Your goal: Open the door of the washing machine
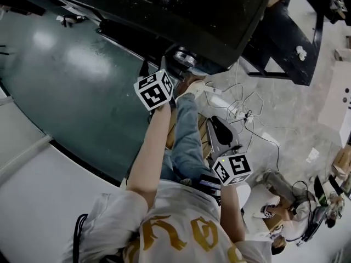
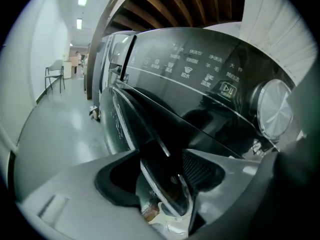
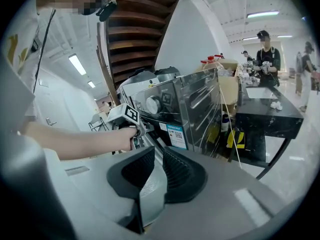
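Observation:
The washing machine [image 1: 164,10] is dark with a glossy front. Its control panel [image 2: 200,74] and silver dial [image 2: 274,109] fill the left gripper view. The round door [image 2: 150,129], dark glass with a chrome rim, stands slightly off the front. My left gripper [image 2: 165,169] is shut on that rim, which runs between the two pads. In the head view the left gripper [image 1: 178,73] reaches in under the machine's top edge. My right gripper [image 1: 215,122] hangs back over the floor, shut [image 3: 156,156] with nothing in it, pointing at the machine [image 3: 170,109].
White cables [image 1: 241,106] and a power strip [image 1: 211,89] lie on the floor by the machine. A black table [image 3: 265,109] stands to the right with people [image 3: 265,49] behind it. A person [image 1: 279,201] sits low on the right. A chair [image 2: 54,76] stands down the corridor.

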`<action>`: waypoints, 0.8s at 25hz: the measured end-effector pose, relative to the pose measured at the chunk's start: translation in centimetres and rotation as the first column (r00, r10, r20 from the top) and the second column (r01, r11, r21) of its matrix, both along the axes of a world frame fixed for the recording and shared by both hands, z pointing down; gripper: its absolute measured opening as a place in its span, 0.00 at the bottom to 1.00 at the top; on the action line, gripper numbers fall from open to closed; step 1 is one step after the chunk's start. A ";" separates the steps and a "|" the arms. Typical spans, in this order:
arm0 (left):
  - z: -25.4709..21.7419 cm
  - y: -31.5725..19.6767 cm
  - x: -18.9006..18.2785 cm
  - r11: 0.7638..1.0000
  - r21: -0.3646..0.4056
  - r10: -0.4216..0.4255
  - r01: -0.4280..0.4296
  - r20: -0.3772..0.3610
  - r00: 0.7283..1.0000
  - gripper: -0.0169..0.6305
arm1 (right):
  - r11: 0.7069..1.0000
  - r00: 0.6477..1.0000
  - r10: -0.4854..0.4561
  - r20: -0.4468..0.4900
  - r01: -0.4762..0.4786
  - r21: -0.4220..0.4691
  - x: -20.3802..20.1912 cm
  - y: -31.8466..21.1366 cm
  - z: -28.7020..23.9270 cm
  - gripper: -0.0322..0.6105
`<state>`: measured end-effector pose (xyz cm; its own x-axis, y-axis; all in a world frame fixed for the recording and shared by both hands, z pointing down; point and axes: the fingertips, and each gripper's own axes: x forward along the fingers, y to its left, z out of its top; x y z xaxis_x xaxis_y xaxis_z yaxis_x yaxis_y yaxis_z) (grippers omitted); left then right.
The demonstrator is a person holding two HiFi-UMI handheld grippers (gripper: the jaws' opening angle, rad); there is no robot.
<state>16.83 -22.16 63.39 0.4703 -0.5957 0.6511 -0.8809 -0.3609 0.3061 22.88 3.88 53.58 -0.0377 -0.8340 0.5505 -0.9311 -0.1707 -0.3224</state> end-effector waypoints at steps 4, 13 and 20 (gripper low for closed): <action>-0.1 -0.1 -0.5 0.999 0.004 -0.055 0.055 -0.016 0.998 0.41 | 1.000 1.000 -0.016 0.014 0.015 0.014 -0.8 0.1 -0.2 0.14; 0.3 2.1 -4.4 0.994 -0.060 -0.104 0.096 -0.135 0.985 0.38 | 0.997 0.999 -0.012 0.029 0.010 0.083 -1.2 -0.1 -1.9 0.14; 0.8 3.8 -9.1 0.994 -0.064 -0.091 0.085 -0.092 0.992 0.35 | 0.992 0.997 -0.070 0.027 0.067 0.104 -4.4 -1.2 -2.4 0.14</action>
<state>7.69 -18.38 64.15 0.4788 -0.5988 0.6420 -0.8746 -0.2618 0.4081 18.51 2.66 51.20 -0.1120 -0.8810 0.4597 -0.9288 -0.0716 -0.3637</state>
